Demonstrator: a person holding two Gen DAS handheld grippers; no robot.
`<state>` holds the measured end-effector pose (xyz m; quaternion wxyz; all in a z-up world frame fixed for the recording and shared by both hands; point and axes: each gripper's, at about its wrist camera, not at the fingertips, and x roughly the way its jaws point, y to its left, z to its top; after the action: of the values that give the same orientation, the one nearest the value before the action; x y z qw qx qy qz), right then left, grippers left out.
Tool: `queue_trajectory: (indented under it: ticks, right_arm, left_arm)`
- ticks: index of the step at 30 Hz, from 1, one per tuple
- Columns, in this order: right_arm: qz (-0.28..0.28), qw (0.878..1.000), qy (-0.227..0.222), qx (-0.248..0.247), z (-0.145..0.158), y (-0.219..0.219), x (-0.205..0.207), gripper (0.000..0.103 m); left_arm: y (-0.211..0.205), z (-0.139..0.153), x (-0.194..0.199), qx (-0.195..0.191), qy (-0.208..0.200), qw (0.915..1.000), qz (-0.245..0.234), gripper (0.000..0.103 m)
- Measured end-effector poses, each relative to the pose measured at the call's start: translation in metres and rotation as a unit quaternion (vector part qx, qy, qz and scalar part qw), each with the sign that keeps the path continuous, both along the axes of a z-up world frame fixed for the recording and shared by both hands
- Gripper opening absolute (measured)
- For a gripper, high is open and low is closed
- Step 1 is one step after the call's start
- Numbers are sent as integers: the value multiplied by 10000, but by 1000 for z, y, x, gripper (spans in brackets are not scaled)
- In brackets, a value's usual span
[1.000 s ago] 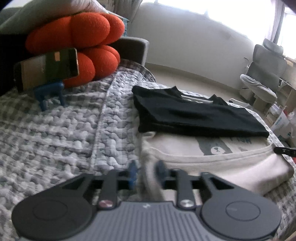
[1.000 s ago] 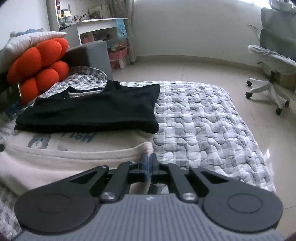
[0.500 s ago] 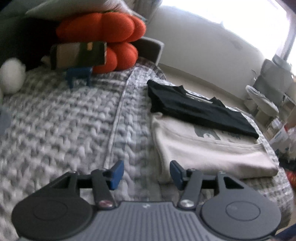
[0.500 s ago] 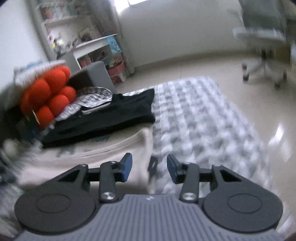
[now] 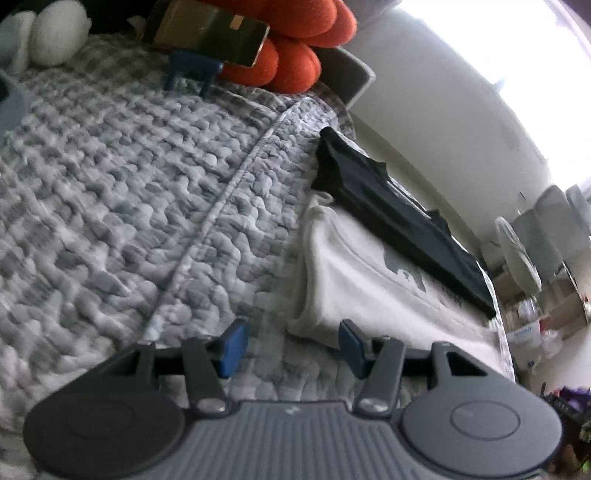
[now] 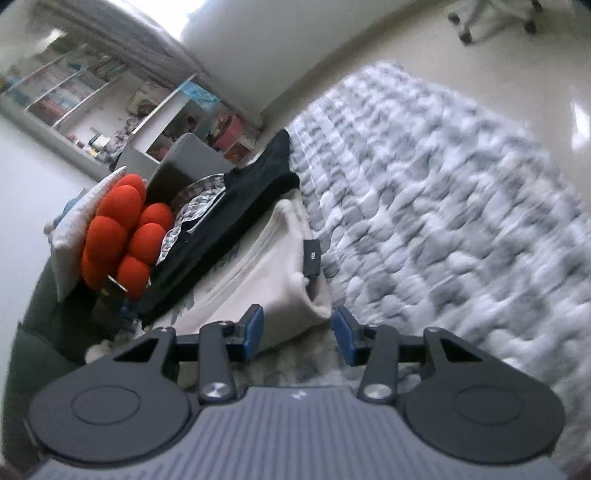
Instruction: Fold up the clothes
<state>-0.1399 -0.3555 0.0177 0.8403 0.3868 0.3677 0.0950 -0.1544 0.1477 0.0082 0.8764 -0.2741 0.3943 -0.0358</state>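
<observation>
Covering most of the bed is a grey checked quilt [image 5: 122, 206], with pale floor [image 6: 424, 48] beyond it. The folded cream shirt [image 5: 369, 288] lies lengthwise along one edge, a black shirt [image 5: 399, 221] alongside, touching. Lots of bare quilt either side. Left gripper [image 5: 291, 349] and right gripper [image 6: 297, 334] both spread, pinching nothing.

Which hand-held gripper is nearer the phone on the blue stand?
Left. The left hand-held gripper faces the phone across open quilt; from the right hand-held gripper both folded shirts lie between.
</observation>
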Motion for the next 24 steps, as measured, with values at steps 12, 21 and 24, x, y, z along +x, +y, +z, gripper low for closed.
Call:
queue_trajectory:
  ticks: [12,21,24]
  right_arm:
    - [-71,9981,-258,-552,58,-1,-29,10]
    - [-54,9973,209,-701,16,-6,-45,10]
    - [33,9972,7,-752,27,-6,-50,10]
  left_arm:
    - [3,37,-4,557,25,9982,-229,6]
    - [2,18,-16,766,236,9962,-330,6]
    - [1,23,-21,831,200,9956,-390,6]
